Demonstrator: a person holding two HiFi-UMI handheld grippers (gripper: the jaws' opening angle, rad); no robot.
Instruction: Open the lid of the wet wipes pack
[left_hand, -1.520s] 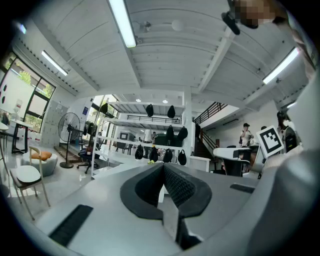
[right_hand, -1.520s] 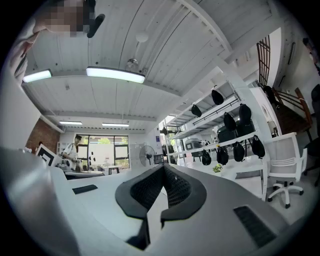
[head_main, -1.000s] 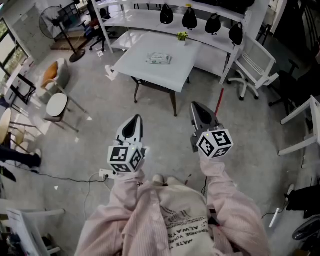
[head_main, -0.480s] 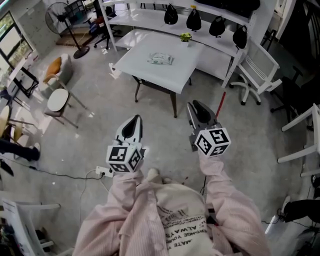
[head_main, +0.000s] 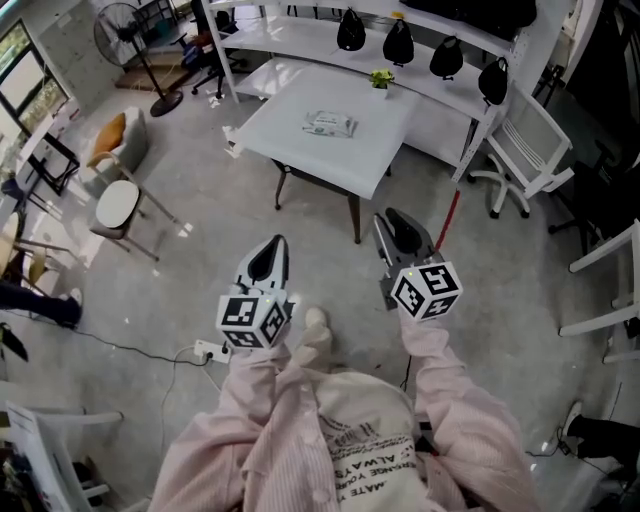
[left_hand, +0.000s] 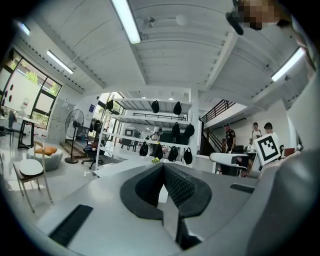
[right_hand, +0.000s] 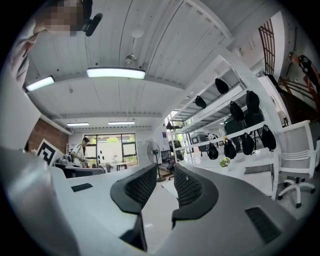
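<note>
Wipes pack: the flat, pale green-and-white soft plastic wet wipes pack (head_main: 329, 123) lay near the middle of the table top, well apart from both grippers; its lid was too small to make out
Table: a square, smooth white table (head_main: 290, 140) on dark slanted legs carried only the pack on its open surface
Plant: a small leafy green plant in a pale pot (head_main: 381, 78) stood just beyond the pack; whether on the table's far edge or the shelf behind could not be told
Shelves: a long white glossy shelf unit (head_main: 300, 40) held four rounded black bags (head_main: 398, 42) in a row on one board
Left gripper: the grey moulded left gripper (head_main: 270, 248) (left_hand: 162, 167) had its black ribbed pads together at the tips, nothing between them
Right gripper: the matching grey right gripper (head_main: 400, 222) (right_hand: 165, 175) had its jaws opening, a clear gap between the dotted black pads, nothing in it
Sleeves: pink striped fabric sleeves (head_main: 455, 385) ran up to both grippers
Floor: rough grey concrete floor (head_main: 200, 260), a white mesh-backed office chair (head_main: 525, 150) beside the shelves
</note>
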